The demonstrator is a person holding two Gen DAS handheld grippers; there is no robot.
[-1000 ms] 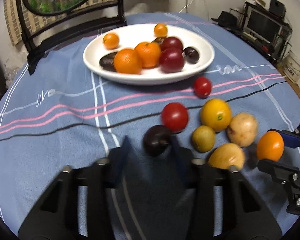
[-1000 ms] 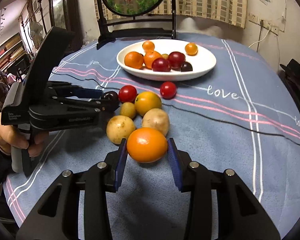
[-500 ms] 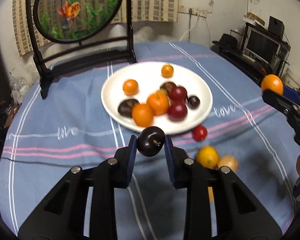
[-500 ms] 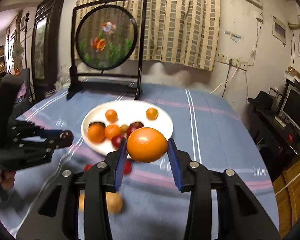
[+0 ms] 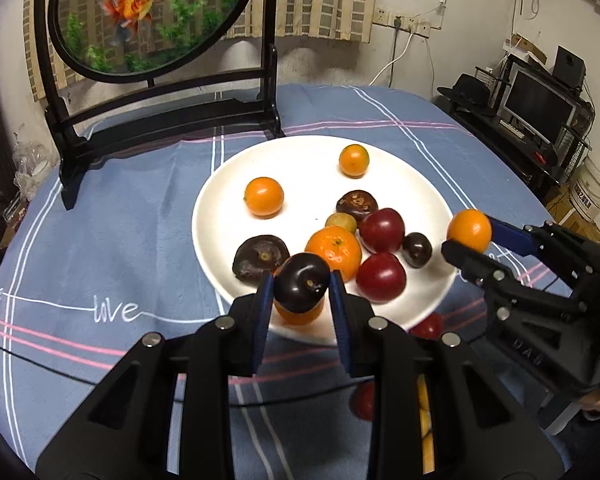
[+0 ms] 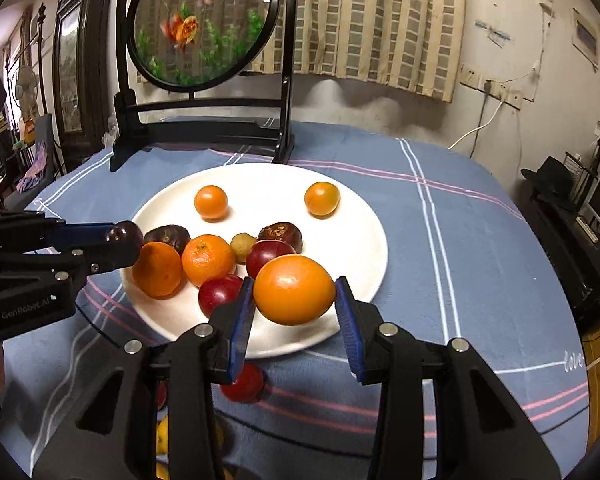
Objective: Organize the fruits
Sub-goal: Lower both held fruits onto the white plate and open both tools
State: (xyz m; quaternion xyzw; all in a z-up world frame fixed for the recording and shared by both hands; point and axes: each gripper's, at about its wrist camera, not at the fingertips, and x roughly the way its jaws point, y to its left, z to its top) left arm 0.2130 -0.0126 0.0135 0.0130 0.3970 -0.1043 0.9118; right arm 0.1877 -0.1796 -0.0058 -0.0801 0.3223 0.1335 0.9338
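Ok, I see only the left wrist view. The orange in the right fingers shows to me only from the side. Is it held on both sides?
Observer: Yes. In the right wrist view the orange sits between both blue pads of the right gripper, above the near rim of the white plate.
Operator: And what lies behind my dark plum? It covers something orange.
Observer: A whole orange fruit lies on the plate near its left rim, right beside the mandarin. The dark plum in the left gripper hangs next to it, at that rim.
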